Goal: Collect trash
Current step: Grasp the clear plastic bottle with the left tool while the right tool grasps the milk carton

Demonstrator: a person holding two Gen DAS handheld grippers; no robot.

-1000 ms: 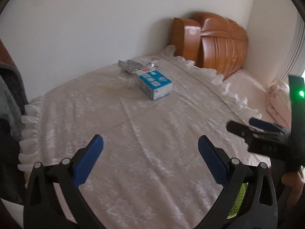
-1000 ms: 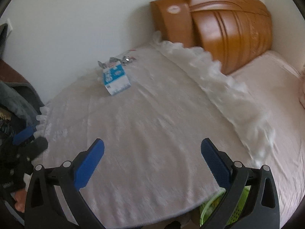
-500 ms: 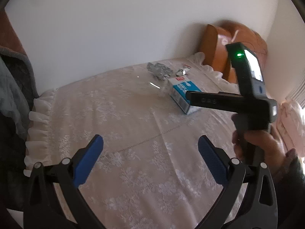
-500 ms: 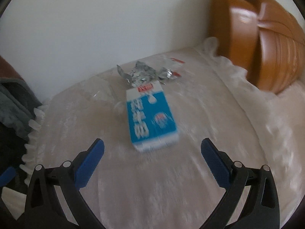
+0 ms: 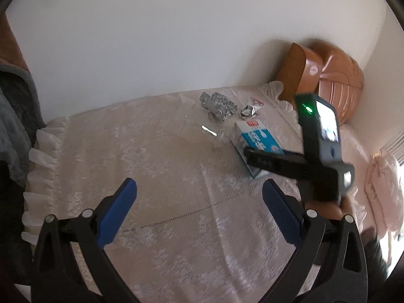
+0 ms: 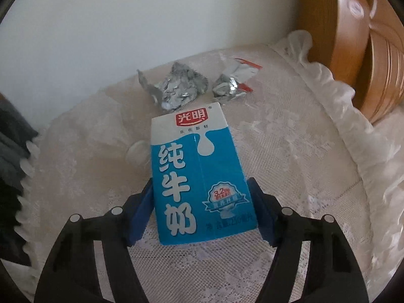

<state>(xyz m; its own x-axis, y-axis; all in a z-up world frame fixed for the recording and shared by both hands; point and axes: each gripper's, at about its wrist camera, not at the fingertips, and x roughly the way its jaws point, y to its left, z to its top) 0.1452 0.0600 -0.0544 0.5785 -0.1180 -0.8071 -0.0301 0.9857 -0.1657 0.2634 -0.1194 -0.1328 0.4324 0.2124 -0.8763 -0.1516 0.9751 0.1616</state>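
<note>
A blue and white milk carton (image 6: pixel 197 174) lies flat on the lace cloth. My right gripper (image 6: pixel 202 202) is around its near end, with both blue pads against its sides. The carton also shows in the left wrist view (image 5: pixel 255 139), partly behind the right gripper's body (image 5: pixel 320 151). Beyond it lie a crumpled foil wrapper (image 6: pixel 176 88) and a smaller silver and red wrapper (image 6: pixel 232 83). A clear plastic piece (image 5: pixel 202 128) lies left of the carton. My left gripper (image 5: pixel 199 207) is open and empty above the cloth.
The lace cloth (image 5: pixel 156 171) has a ruffled edge (image 5: pixel 38 156) at the left. An orange wooden headboard (image 6: pixel 353 50) stands at the back right. A white wall (image 5: pixel 176 38) runs behind. Dark fabric (image 5: pixel 12 126) hangs at the far left.
My right gripper has moved forward to the milk carton and closed its pads against the carton's sides. My left gripper has shifted a little and stays open.
</note>
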